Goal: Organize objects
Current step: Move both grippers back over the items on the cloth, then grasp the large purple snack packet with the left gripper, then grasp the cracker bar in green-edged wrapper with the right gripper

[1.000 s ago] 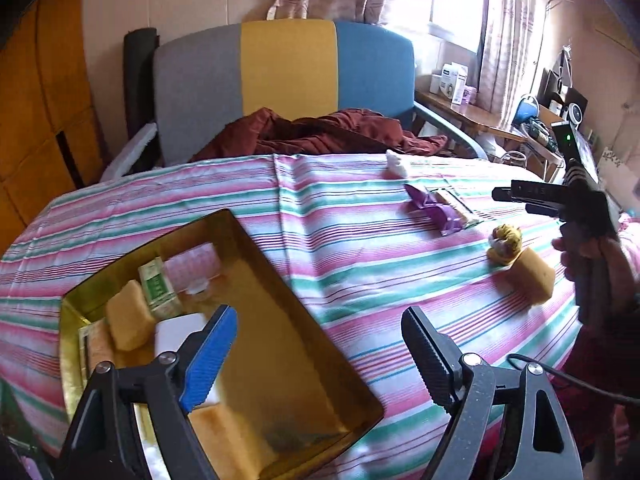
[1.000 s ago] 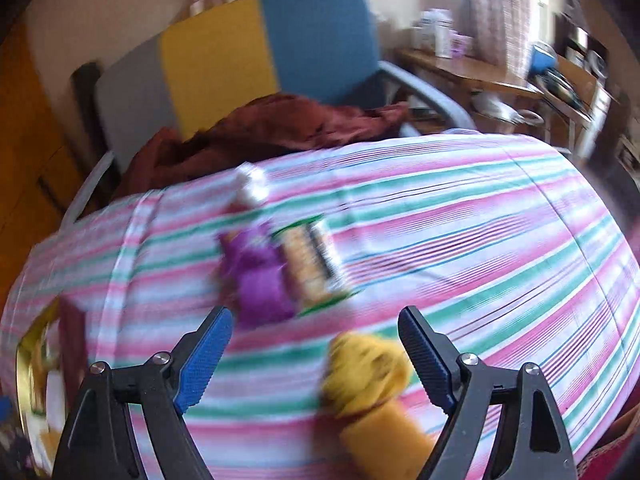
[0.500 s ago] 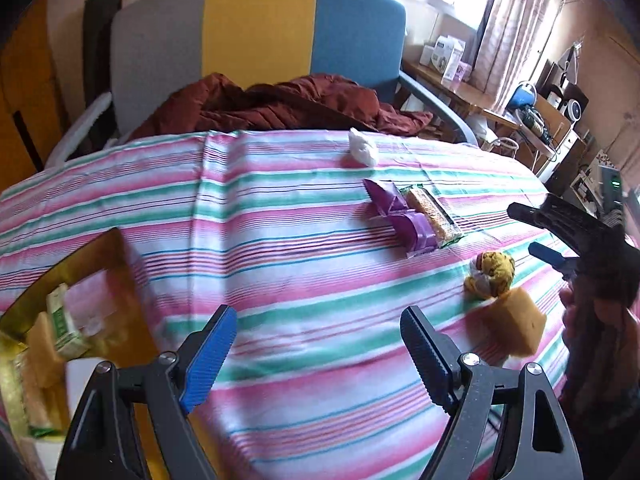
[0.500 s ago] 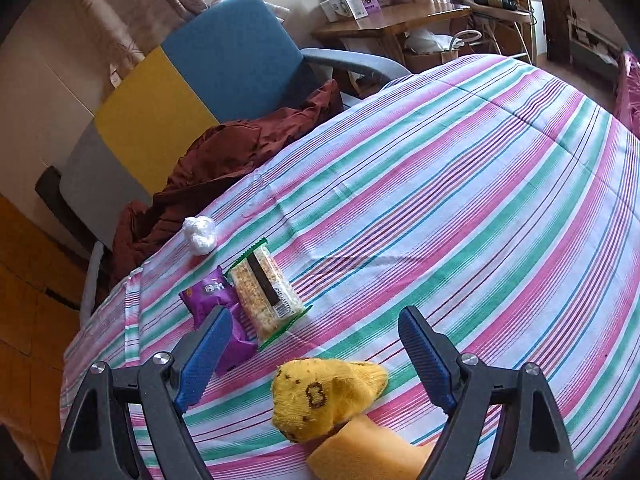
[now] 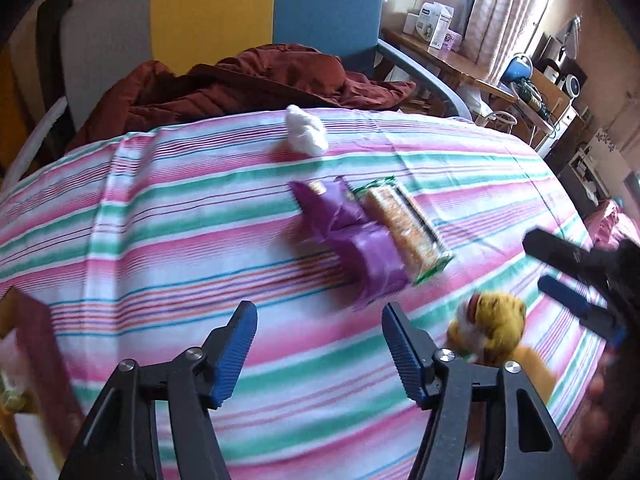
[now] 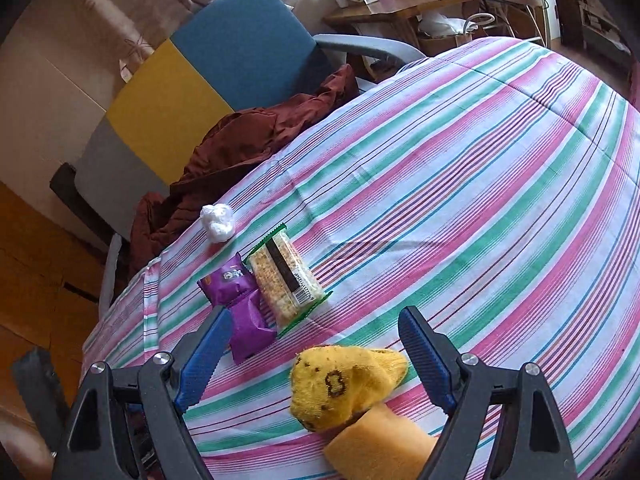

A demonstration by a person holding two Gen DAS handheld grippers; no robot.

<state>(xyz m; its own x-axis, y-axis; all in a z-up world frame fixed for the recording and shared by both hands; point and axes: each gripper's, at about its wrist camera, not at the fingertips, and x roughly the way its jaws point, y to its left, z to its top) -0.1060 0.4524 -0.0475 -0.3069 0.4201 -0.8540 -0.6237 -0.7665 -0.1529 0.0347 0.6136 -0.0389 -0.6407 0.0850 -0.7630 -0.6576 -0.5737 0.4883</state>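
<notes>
On the striped tablecloth a purple snack packet lies beside a clear-wrapped cereal bar, with a white wad farther back. My left gripper hovers just short of the purple packet; its jaws are closing with nothing between them. A yellow sock rests on an orange sponge at the table's near edge. My right gripper hangs open above the sock and touches nothing. The purple packet, the bar and the wad lie beyond it.
A gold tray with items sits at the left edge of the left wrist view. A grey, yellow and blue chair with a maroon jacket stands behind the table. A cluttered side desk is at the right.
The left gripper swung right, from over the gold tray to near the purple packet, and its jaws narrowed. The right gripper rolled and settled over the sock, then held still.
</notes>
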